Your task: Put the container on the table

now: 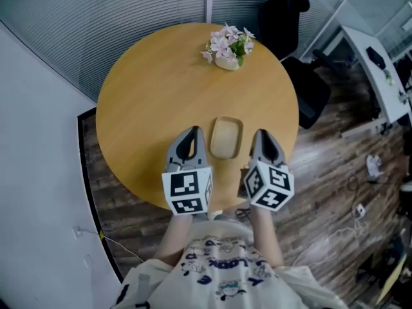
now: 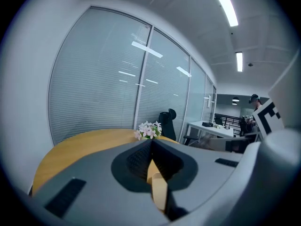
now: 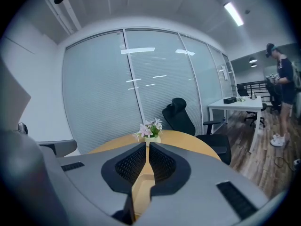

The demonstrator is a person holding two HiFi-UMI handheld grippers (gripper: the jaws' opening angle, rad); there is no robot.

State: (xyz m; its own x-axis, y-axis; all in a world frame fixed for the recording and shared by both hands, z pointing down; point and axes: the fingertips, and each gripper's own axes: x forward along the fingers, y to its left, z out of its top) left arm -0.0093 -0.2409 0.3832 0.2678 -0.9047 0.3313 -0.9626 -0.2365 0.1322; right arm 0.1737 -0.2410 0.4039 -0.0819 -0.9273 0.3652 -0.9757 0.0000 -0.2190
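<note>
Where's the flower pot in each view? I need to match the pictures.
Head view: flower pot at the far edge of the table, top centre.
Left gripper view: flower pot centre, just above jaw tips.
Right gripper view: flower pot centre, just above jaw tips.
Shared landmark: black office chair, right of it.

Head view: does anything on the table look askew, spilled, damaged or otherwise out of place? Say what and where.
Nothing stands out. The container lies level between the left gripper and the right gripper, with no dent or spill showing. The flowers stand upright near the far edge of the table.
</note>
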